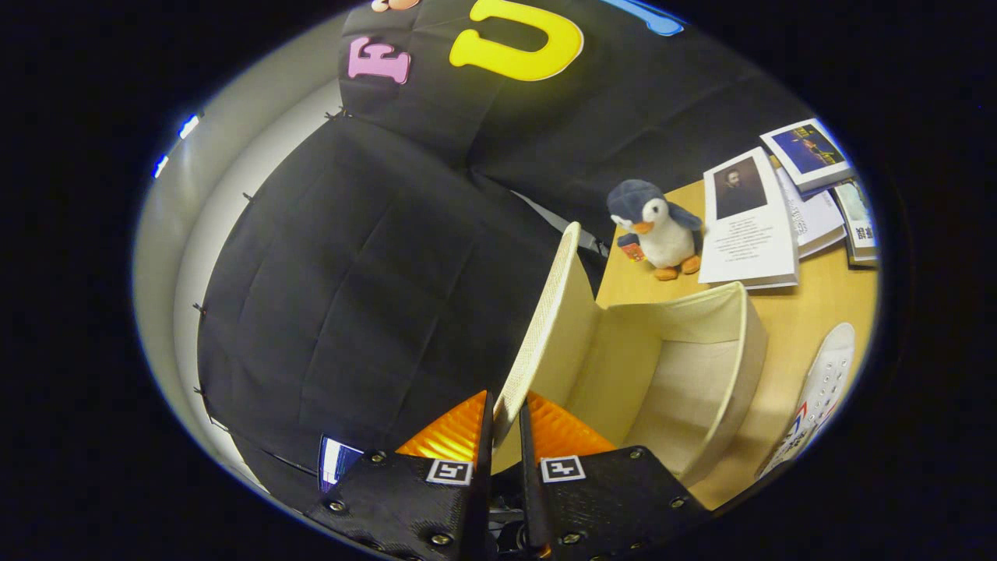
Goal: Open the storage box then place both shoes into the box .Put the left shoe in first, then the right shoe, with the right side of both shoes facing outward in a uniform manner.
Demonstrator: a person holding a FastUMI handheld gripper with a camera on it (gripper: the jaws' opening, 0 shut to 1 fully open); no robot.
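The fingers (506,425) pinch the raised lid (545,327); if it slips, it may drop back over the empty box (701,366).

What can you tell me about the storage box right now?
The storage box is a cream, fabric-covered cube standing on the wooden table, open, its inside bare as far as it shows. Its lid is swung up, standing nearly on edge, with a woven-looking inner face. The hand-held gripper has both fingers pinched on the lid's near edge. A plush penguin and booklets lie beyond it; a white shoe lies beside it.
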